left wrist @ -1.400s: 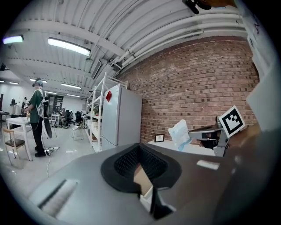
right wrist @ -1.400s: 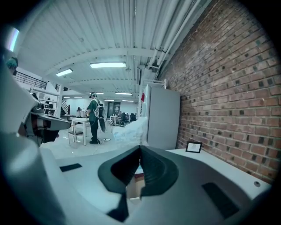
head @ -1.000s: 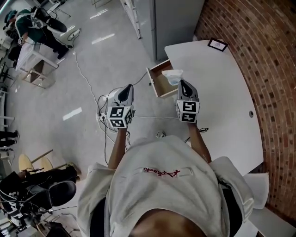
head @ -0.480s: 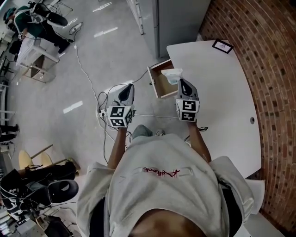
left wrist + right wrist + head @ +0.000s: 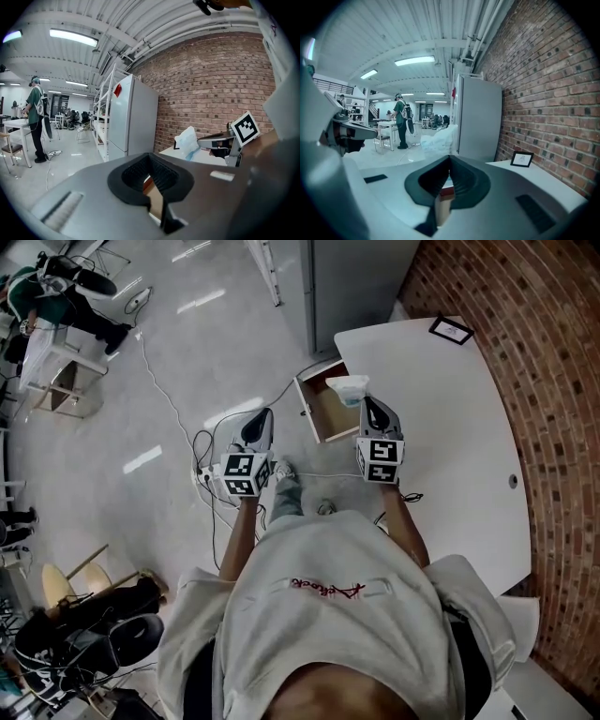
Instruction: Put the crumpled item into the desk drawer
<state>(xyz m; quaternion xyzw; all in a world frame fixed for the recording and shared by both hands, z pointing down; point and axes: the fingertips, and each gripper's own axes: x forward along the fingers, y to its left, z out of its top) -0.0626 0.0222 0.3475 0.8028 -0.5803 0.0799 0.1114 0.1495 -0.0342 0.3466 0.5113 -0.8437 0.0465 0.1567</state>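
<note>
At the near edge of the white desk point(image 5: 450, 427) the wooden drawer point(image 5: 323, 416) stands pulled out, its brown inside bare where it shows, so I read this as the delivery step. The right gripper point(image 5: 366, 402) has its fingers clamped together on the crumpled item point(image 5: 347, 387), which sticks out past the tips in the air. From above, the item sits over the drawer's inner end, right beside the desk edge. How high it hangs above the drawer bottom I can't judge. The left gripper point(image 5: 262, 415) is held off to the side over the floor, well apart from the drawer, its fingers closed on nothing. By my reckoning, the next move is to bring the right gripper down so the item is inside the drawer walls, then part the fingers and lift clear. The item itself is a pale, whitish wad, soft and full of creases, like tissue or thin paper. It looks very light, so it may cling to a finger instead of dropping cleanly.
</note>
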